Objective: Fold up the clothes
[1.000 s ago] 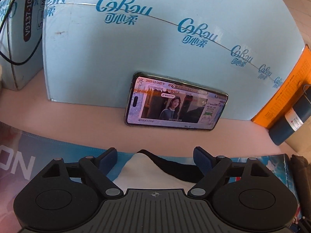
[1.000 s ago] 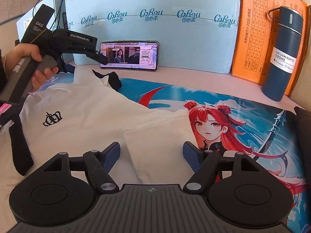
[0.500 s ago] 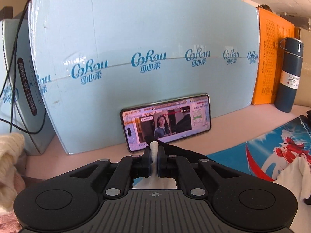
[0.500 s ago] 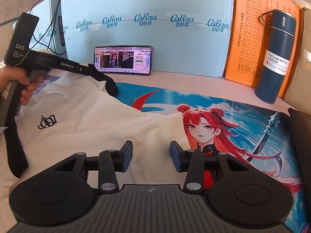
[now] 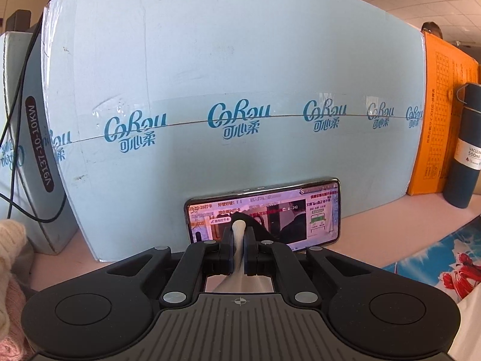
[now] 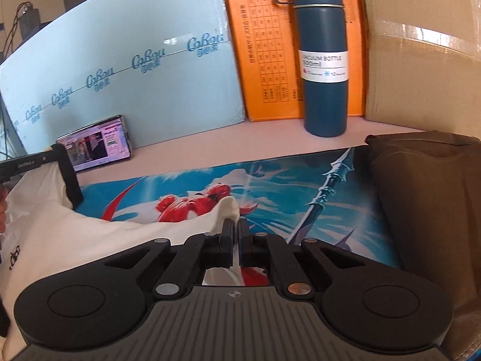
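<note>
Both black two-finger grippers clamped on a white cotton T-shirt with black trim and a small black crown print (image 6: 60, 240), lifted off the colourful anime-print desk mat (image 6: 285, 186). Left gripper (image 5: 239, 234) pinching a bunched fold of white cloth beside the black collar, fingers (image 5: 227, 249) pressed together on it, facing the lit smartphone (image 5: 300, 210) propped against the pale blue cardboard box (image 5: 240, 75) along the desk's back edge. Right gripper (image 6: 235, 234) closed on another white fold over the mat's middle, cloth peeking above the tips. Shirt body draped toward the desk's left side. Dark blue vacuum bottle (image 6: 323, 60) upright near the back right corner, before an orange box (image 6: 258, 45); folded brown garment (image 6: 427, 204) at the right edge.
</note>
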Motion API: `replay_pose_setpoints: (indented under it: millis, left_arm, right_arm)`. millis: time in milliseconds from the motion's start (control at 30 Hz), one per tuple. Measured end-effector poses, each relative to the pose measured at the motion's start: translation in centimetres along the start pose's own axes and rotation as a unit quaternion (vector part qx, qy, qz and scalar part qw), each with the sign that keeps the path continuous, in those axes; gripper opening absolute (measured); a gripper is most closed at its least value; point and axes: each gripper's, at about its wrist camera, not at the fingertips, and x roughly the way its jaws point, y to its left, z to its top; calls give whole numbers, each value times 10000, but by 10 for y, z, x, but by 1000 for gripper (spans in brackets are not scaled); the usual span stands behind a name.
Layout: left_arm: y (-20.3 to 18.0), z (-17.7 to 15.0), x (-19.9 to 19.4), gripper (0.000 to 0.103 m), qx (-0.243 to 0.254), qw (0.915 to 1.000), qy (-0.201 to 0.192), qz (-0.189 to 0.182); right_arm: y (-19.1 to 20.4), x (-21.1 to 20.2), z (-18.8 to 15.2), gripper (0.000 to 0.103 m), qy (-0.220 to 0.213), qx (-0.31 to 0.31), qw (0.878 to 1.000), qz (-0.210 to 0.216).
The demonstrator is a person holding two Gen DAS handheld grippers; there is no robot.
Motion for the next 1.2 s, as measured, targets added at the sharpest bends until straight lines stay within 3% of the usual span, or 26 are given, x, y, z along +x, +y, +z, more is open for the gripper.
replay_pose_setpoints:
  millis: [67, 133, 200, 233, 300, 333, 400, 433, 500, 567, 700, 833, 967, 1033, 1067, 1133, 1167, 1200]
  left_arm:
    - [0, 3, 8, 5, 2, 9998, 182, 104]
    - [-5, -1, 23, 7, 377, 9961, 728, 317]
    - [-6, -3, 31, 18, 677, 9900, 1136, 500]
    - [-1, 0, 23, 21, 674, 9907, 1058, 530]
    - [9, 5, 7, 53, 668, 9919, 902, 591]
    - [14, 7, 0, 59, 665, 9924, 824, 621]
    - [24, 12, -16, 63, 658, 9933, 667, 681]
    - [29, 15, -24, 63, 655, 9936, 589, 711]
    - [45, 19, -45, 75, 645, 9946, 404, 706]
    - [65, 13, -88, 79, 579, 9974, 150, 389]
    - [88, -18, -156, 80, 103, 9988, 78, -469]
    - [91, -59, -197, 79, -229, 9912, 283, -1274]
    - [70, -83, -199, 78, 173, 9859, 795, -1464]
    - [69, -93, -189, 78, 318, 9844, 1100, -1335]
    - [68, -98, -184, 77, 364, 9836, 1217, -1278]
    - [68, -105, -181, 69, 381, 9832, 1289, -1239]
    - [67, -107, -183, 59, 407, 9830, 1215, -1318]
    - [66, -109, -186, 42, 432, 9826, 1142, -1397]
  right_arm:
    - [-13, -1, 5, 2, -14, 227, 9997, 50]
    - [-23, -2, 9, 2, -17, 377, 9993, 86]
    - [-29, -1, 10, 3, 34, 451, 9989, 125]
    - [-30, 0, 9, 3, 78, 495, 9986, 151]
    - [-30, 3, 8, 5, 199, 516, 9983, 195]
    - [-30, 4, 8, 8, 217, 530, 9981, 222]
    - [-31, 4, 6, 26, 183, 617, 9976, 261]
    - [-32, 4, 6, 30, 153, 671, 9972, 291]
    - [-34, 3, 5, 36, 118, 771, 9961, 414]
    - [-35, 4, 5, 38, 126, 835, 9948, 568]
    - [-23, -3, 3, 43, 43, 470, 9977, 492]
    - [-14, -26, 2, 52, -319, 110, 9957, 864]
    - [19, -52, -8, 57, -325, -273, 9872, 1539]
    - [42, -62, -20, 58, -196, -479, 9806, 1889]
    - [56, -67, -29, 64, -83, -546, 9751, 2148]
    - [87, -72, -49, 66, 201, -694, 9648, 2528]
    - [100, -72, -57, 66, 270, -758, 9625, 2591]
    - [112, -72, -64, 66, 321, -819, 9609, 2626]
